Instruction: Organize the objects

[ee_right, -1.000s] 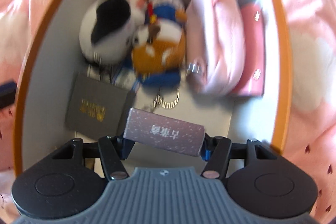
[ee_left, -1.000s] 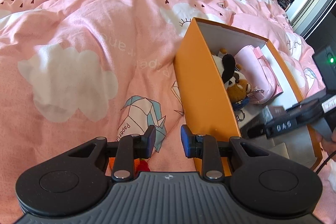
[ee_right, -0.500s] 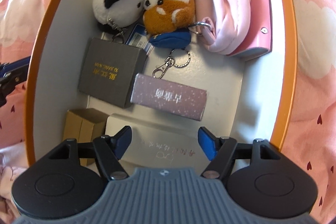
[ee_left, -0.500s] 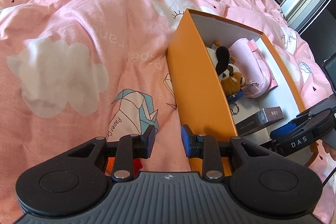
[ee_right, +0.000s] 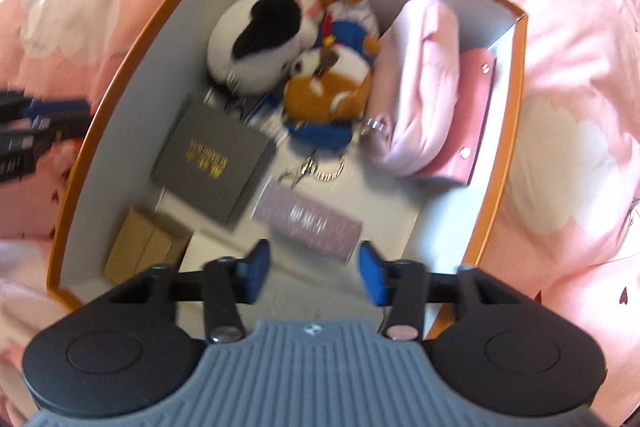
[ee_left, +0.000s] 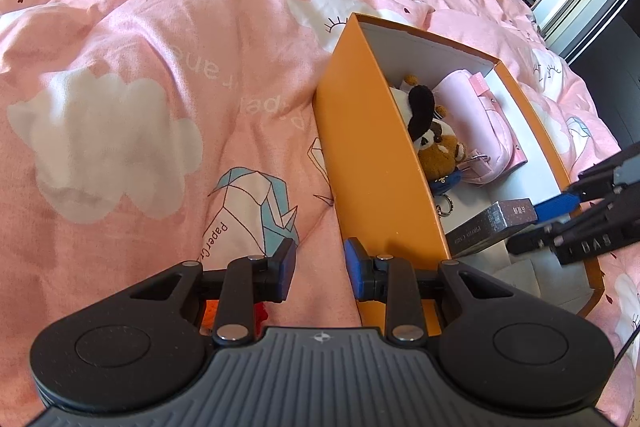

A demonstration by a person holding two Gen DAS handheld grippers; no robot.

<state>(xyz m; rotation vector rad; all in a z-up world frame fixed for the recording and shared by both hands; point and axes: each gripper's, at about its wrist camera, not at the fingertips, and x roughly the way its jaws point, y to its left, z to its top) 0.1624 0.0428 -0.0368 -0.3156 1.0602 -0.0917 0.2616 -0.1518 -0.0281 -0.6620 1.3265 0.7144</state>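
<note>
The right wrist view is blurred, so the gold print on the grey box (ee_right: 212, 163) is unreadable. In the left wrist view the orange box (ee_left: 372, 163) wall hides most contents, and a red-orange thing (ee_left: 260, 315) sits mostly hidden behind the near finger.

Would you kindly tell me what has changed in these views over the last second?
The right gripper let go of the mauve speckled box, which now lies in the orange box beside the grey box; it has drawn back, empty jaws closing. The left gripper, plush toys and pink pouch stayed put.
</note>
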